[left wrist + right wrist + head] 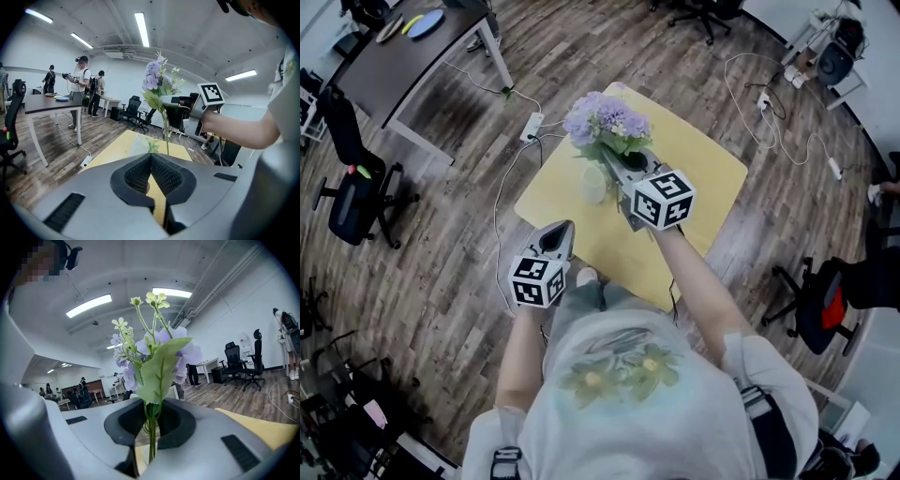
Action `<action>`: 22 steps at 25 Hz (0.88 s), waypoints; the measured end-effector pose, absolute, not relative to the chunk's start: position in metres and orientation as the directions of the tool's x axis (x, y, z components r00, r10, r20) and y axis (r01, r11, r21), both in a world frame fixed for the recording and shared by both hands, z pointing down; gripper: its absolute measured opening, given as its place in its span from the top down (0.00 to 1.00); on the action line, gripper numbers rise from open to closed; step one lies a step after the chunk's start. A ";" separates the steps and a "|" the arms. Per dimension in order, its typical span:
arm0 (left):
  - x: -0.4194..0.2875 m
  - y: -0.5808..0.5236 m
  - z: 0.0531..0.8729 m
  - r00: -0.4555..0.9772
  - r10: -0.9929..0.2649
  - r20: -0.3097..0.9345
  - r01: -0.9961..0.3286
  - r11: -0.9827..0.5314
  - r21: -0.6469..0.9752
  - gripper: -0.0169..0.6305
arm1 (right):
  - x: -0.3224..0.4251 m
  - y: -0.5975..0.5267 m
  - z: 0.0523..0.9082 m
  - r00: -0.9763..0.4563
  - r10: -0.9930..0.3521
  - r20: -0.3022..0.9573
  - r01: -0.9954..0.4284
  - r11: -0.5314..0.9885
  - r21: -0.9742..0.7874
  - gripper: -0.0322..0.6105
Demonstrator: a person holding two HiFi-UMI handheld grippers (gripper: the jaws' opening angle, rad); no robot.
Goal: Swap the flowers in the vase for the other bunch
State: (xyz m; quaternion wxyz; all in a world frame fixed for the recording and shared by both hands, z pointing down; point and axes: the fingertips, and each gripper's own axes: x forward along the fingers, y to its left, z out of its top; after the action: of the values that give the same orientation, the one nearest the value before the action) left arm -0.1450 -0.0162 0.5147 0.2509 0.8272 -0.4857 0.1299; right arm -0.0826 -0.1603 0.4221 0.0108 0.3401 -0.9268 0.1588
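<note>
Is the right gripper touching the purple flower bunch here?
Touching. In the right gripper view, the right gripper has its jaws clamped on the stems of the purple flower bunch.

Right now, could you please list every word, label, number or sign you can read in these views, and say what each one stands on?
No readable text in any view.
Right marker cube: black-and-white square patterns only, no letters or digits.
Left marker cube: the same kind of patterns.
Shirt: a flower print, no words.
Flowers and yellow table: no tag or label to be seen.
</note>
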 end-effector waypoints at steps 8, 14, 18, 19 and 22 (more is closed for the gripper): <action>-0.156 -0.014 0.513 0.477 -0.751 0.457 -0.878 -0.382 0.288 0.95 | -0.113 -0.175 0.392 -0.793 -0.606 0.057 -0.597 0.755 -0.270 0.86; -0.169 -0.012 0.518 0.464 -0.754 0.465 -0.884 -0.360 0.297 0.95 | -0.133 -0.183 0.378 -0.800 -0.599 0.011 -0.586 0.779 -0.222 0.86; -0.170 -0.012 0.520 0.459 -0.755 0.468 -0.886 -0.352 0.301 0.95 | -0.142 -0.187 0.374 -0.812 -0.583 -0.024 -0.570 0.802 -0.181 0.86; -0.171 -0.012 0.521 0.458 -0.754 0.471 -0.887 -0.351 0.302 0.95 | -0.144 -0.187 0.375 -0.814 -0.580 -0.029 -0.567 0.805 -0.175 0.86; -0.174 -0.011 0.524 0.455 -0.752 0.478 -0.888 -0.346 0.302 0.95 | -0.149 -0.189 0.379 -0.818 -0.574 -0.033 -0.562 0.811 -0.165 0.86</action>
State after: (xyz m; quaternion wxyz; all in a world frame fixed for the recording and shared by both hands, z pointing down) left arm -0.1738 -0.0111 0.5237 0.2666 0.8102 -0.5060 0.1282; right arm -0.1486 -0.1886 0.3791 -0.0406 0.2988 -0.9506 0.0739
